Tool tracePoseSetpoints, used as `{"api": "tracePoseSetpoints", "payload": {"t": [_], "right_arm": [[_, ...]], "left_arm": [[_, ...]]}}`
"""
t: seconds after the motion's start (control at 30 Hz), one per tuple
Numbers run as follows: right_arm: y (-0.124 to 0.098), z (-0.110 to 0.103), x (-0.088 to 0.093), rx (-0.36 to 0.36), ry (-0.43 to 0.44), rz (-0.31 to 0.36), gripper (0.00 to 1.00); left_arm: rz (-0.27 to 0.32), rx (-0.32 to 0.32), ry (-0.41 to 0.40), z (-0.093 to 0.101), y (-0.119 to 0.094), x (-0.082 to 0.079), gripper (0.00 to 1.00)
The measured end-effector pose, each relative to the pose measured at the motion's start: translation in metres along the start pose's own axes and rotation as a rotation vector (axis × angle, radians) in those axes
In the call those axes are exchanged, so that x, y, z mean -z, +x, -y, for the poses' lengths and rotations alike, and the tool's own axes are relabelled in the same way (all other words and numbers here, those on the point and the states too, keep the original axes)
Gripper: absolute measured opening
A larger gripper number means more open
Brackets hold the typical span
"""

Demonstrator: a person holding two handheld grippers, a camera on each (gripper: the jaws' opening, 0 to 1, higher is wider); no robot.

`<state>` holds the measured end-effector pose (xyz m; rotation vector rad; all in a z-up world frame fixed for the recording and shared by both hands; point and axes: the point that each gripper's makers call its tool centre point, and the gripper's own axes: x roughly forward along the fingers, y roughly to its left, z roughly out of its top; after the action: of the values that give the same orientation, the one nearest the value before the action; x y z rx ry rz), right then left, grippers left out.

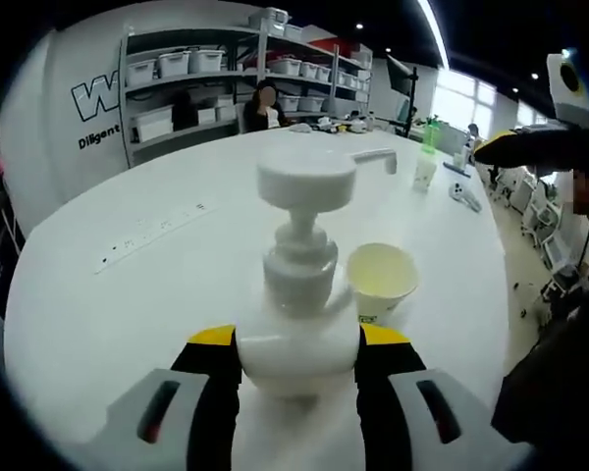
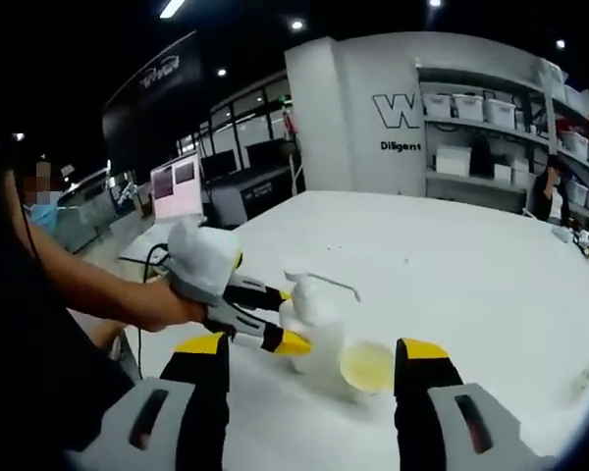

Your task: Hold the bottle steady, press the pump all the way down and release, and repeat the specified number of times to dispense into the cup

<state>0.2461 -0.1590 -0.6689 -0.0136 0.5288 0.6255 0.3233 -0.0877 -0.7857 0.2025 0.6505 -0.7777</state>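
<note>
**Q:** Clamped on the white pump bottle (image 1: 299,324), left gripper (image 1: 299,353)?

**A:** Yep, yellow-tipped jaws pressed to both sides of its base, out on the white table (image 1: 128,314) away from the edges. Held by a hand (image 2: 167,304) reaching in from the side, forearm bare. Pump head up, spout aimed past the cup (image 1: 381,280).

**Q:** And the right gripper (image 2: 314,368)?

**A:** Hovering above the table, jaws wide apart, gripping nothing. Bottle and cup just beyond, cup touching or nearly touching the bottle.

**Q:** Anything crowding it?

**A:** Power strip (image 1: 152,234) well apart, green-capped bottle (image 1: 427,157) near the far edge, shelves with bins (image 1: 216,74) behind.
</note>
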Motion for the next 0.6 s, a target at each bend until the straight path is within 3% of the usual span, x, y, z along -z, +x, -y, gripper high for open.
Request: {"api": "tracePoseSetpoints", "payload": {"t": [0.2,0.37,0.5,0.6], "right_arm": [[0.008,-0.002,-0.011,-0.002,-0.19,0.011,0.5],[0.017,-0.002,-0.024,-0.005,-0.203,0.036,0.4],[0.02,-0.001,-0.026,-0.015,-0.224,0.018,0.33],[0.021,0.002,-0.028,-0.019,-0.289,-0.032,0.3]], "left_arm": [[-0.008,0.047,-0.001,0.008,0.004,-0.002,0.44],[-0.017,0.06,-0.002,0.012,0.007,-0.002,0.44],[-0.017,0.066,0.0,0.013,0.007,-0.002,0.44],[-0.019,0.07,0.0,0.014,0.008,-0.002,0.44]]}}
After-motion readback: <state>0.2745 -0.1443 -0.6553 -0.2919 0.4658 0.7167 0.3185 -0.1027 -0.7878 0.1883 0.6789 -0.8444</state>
